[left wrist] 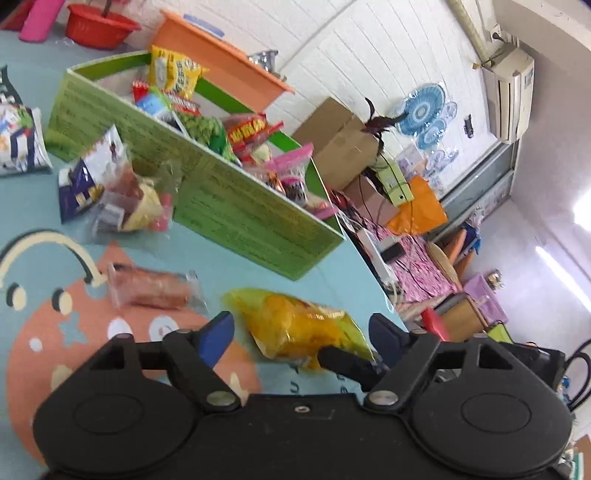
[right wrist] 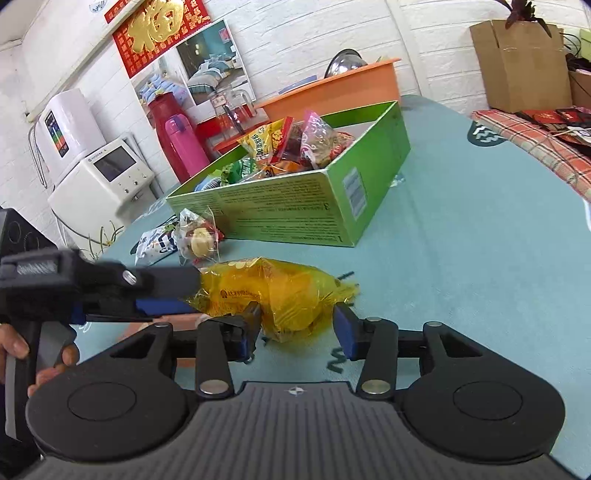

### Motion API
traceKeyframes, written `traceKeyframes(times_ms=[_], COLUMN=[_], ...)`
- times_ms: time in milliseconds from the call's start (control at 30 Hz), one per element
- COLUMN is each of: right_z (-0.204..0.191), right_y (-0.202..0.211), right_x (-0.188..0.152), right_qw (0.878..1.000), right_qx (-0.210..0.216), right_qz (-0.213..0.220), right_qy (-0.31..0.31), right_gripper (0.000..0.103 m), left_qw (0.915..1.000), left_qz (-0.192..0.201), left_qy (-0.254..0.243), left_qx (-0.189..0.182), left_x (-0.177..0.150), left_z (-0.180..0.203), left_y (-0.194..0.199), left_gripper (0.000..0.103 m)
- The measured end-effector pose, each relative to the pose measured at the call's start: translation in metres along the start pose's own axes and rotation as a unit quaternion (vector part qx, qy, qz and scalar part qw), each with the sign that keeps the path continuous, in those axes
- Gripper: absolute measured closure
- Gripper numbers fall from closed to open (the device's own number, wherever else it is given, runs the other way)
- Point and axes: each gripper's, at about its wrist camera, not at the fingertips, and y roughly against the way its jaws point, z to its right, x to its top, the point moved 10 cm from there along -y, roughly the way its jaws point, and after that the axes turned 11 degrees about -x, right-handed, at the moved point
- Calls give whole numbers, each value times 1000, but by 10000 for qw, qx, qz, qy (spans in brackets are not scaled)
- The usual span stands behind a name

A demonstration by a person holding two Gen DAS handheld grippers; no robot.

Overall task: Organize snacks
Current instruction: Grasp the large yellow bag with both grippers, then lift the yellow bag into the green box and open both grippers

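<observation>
With both claws spread wide around the crinkly yellow plastic snack packet (right wrist: 273,295) lying near the table's front edge, the right gripper (right wrist: 295,326) straddling it and the left gripper (left wrist: 301,334) alongside, the pick-up step seems underway, needing one to clench before lifting toward the green cardboard box (right wrist: 295,206).

I work in a lived-in home: a red fortune banner (right wrist: 157,31) on the wall, thermos flasks (right wrist: 184,146), a water dispenser (right wrist: 99,177).

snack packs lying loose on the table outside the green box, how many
5 in the left wrist view: yellow pack between the left gripper's fingers, reddish pack, clear pack and dark blue pack by the green box, white-blue pack far left. Others may be out of frame.
</observation>
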Motion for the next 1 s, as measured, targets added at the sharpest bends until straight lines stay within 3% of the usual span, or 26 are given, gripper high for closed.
traceKeyframes(times_ms=[167,233,400,467,500,533,567,700,1000], right_z=[-3,-2,1,0,0,-1,-1,-4,-23], right_y=[-3,-3,3,3,1,0,-3,0,24], right_x=[2,3,7,8,8,8,7,9,43], right_qw=[10000,10000,9998,9998,9998,9997,9998,9995,9953], right_qx=[-8,-17,-36,-36,-46,-46,-73,-188,-47], right_qz=[27,48,151,184,196,207,176,256,873], right_qy=[-30,-46,-95,-105,-82,-90,-101,36,416], right_gripper=[17,5,4,4,4,18,28,43,45], left_qw=[9999,9999,9997,9997,9996,9995,9995,9998,9984], left_qz=[-75,-121,-204,-232,-255,-272,-252,-148,392], left_qy=[95,93,105,121,126,139,140,87,-394], left_qx=[8,-10,-32,-13,23,58,113,87,-64], left_x=[6,5,-1,-2,-3,-6,-7,-8,30], left_z=[-4,-3,-4,-7,-9,-10,-11,-5,28], left_y=[-9,-12,-17,-20,-22,-25,-27,-25,4], left_gripper=[0,1,5,25,56,72,75,76,77])
